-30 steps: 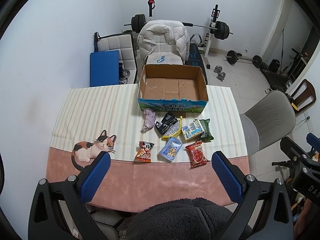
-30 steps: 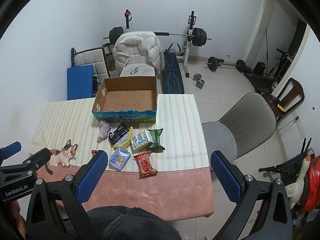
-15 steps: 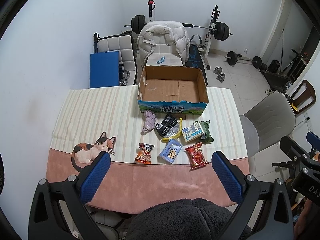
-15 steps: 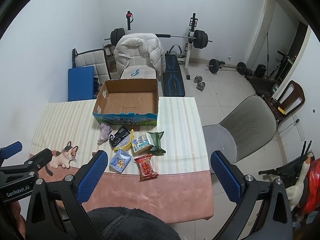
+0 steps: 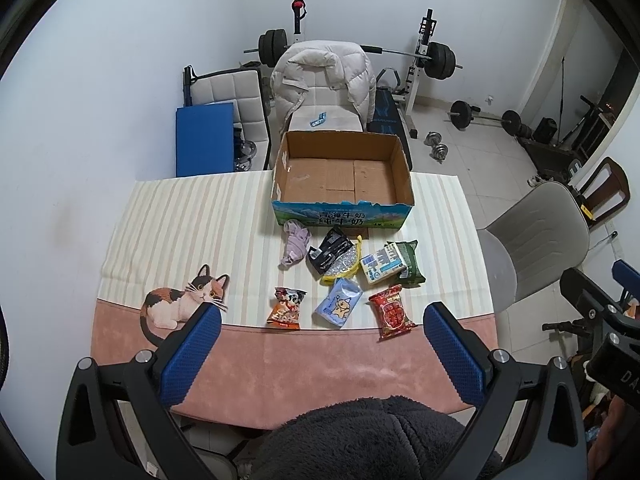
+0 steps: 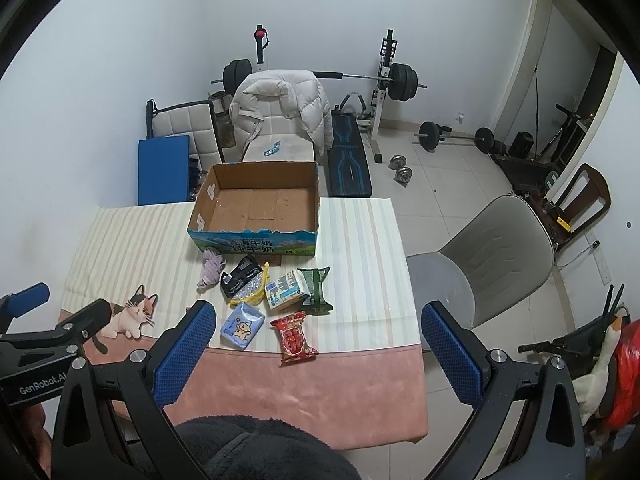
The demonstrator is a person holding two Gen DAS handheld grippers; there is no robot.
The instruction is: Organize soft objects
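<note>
Standing over the near edge of the table [image 5: 132, 216], the person holds both tools high, nothing between the fingers: the left gripper [image 5: 322, 312] has its jaws wide apart, and so does the right gripper [image 6: 318, 312]. The soft packets lie in a loose cluster mid-table, just in front of the open cardboard box [image 5: 342, 178], which sits at the far edge with its floor bare. Nearest the pink band of the cloth are the orange snack bag [image 5: 286, 308], the pale blue pouch [image 5: 340, 302] and the red packet [image 5: 393, 312], each apart from its neighbour. Behind them a lilac cloth bundle [image 5: 295, 242], a black bag [image 5: 330, 252] over something yellow, and a white-and-blue pack [image 5: 380, 263] resting on a green pouch [image 5: 412, 262] crowd together. Broad striped cloth lies open to the left, around the printed cat [image 5: 184, 300]. From the right wrist view the orange bag seems hidden behind the blue finger pad [image 6: 184, 354]. A dark fleece sleeve [image 5: 376, 436] cuts off the table's near rim.
</note>
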